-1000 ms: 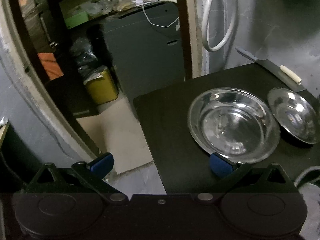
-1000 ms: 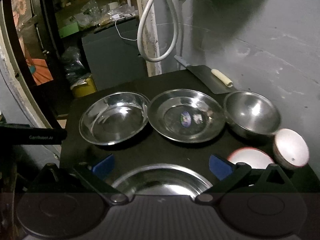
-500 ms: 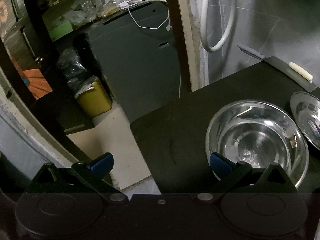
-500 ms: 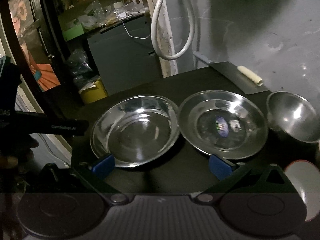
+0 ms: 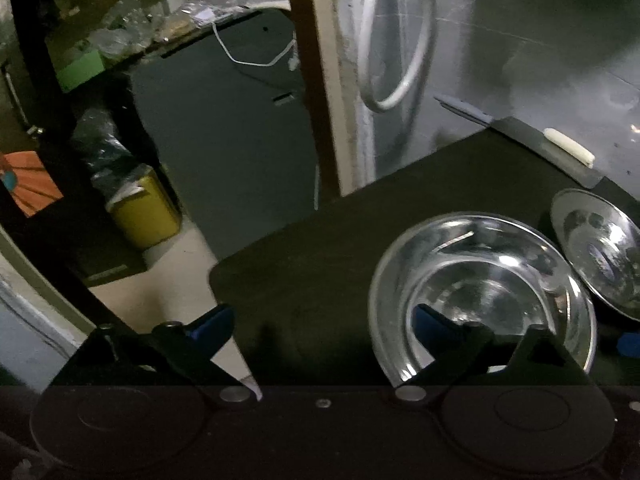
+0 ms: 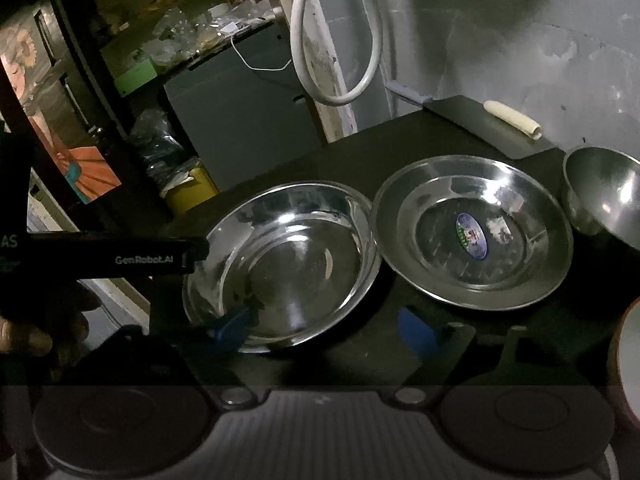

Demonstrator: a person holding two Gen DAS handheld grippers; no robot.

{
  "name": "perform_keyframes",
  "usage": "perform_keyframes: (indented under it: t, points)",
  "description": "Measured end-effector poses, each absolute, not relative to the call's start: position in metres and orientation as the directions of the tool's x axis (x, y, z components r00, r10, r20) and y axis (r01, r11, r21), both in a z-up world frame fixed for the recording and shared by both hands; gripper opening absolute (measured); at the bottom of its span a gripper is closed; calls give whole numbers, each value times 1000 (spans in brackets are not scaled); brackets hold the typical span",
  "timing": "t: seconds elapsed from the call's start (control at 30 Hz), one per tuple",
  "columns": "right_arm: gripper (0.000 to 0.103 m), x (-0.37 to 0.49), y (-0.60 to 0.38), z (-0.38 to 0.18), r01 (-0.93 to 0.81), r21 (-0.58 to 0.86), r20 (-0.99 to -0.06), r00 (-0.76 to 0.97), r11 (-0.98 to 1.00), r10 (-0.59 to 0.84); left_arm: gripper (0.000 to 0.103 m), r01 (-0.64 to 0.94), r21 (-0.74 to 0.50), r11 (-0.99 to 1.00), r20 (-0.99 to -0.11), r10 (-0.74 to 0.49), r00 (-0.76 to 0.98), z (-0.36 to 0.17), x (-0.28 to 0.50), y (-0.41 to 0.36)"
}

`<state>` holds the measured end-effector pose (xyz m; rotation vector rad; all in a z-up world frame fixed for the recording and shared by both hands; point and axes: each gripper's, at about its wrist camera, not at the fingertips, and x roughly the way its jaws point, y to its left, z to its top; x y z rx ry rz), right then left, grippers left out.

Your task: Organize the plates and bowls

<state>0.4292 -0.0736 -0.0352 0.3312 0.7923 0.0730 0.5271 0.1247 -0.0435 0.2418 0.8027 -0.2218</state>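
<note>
A shallow steel dish [image 5: 480, 280] [image 6: 288, 256] lies at the left end of the black table [image 5: 320, 272]. My left gripper [image 5: 320, 322] straddles its left rim, right finger inside the dish, left finger over the table edge. Its jaws are closing and the pads do not press on the rim. My right gripper [image 6: 324, 330] straddles the near right rim, left finger in the dish, right finger above the table. It too is closing, pads apart from the metal. A second steel plate [image 6: 472, 232] with a sticker touches the dish's right side.
A steel bowl [image 6: 604, 192] and a white bowl [image 6: 628, 360] sit at the right. A dark board [image 6: 480, 124] carrying a pale roll [image 6: 514, 120] lies at the back by the wall. Left of the table the floor drops away, with a yellow bin [image 5: 144, 212].
Both grippers came forward and down onto the left dish, each now with one finger inside it. Both pairs of jaws have narrowed slightly. The near steel dish left the right wrist view.
</note>
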Motion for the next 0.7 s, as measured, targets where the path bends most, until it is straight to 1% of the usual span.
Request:
perform_keyframes:
  t: [0.03,0.2,0.27,0.3,0.33,0.37,0.4,0.43,0.47,0.53,0.57,0.63,0.7]
  points:
    - [81,430,-73,-36,63,322,-686,703,945,187,88,294,122,948,-735,-113,669,-45,527,124]
    - [73,435,-75,-41,82,335,-682,708,939,182,78,329,91,940,-739,-157,655,-50,527,118]
    - [66,437,-77,-42,89,340,-682,709,936,180,74,339,78,938,-740,-173,650,-51,528,116]
    - [63,438,-77,-43,92,343,-682,709,935,180,68,344,72,936,-740,-181,647,-51,528,116]
    - [59,439,-77,-43,96,344,-682,710,934,178,59,350,64,935,-740,-191,645,-51,529,115]
    - [52,440,-77,-44,99,346,-681,711,933,177,54,355,57,933,-741,-199,641,-52,529,115]
    - [49,441,-78,-44,102,348,-681,710,932,176,47,359,49,932,-743,-206,636,-53,530,114]
    - [44,442,-78,-45,107,350,-682,710,931,175,44,362,41,931,-745,-213,633,-54,530,114]
    - [41,442,-79,-45,113,353,-683,710,929,173,44,364,33,931,-746,-219,629,-55,531,115]
    - [37,444,-80,-47,120,357,-685,708,926,172,34,368,21,929,-749,-230,622,-56,532,116]
    - [32,444,-80,-48,123,359,-686,707,925,172,31,371,14,928,-751,-235,617,-57,532,116]
    - [25,446,-81,-49,128,365,-686,706,922,174,21,375,-5,927,-755,-250,606,-58,533,118]
    - [24,447,-82,-51,132,371,-687,705,919,176,18,379,-13,925,-759,-256,599,-60,533,119]
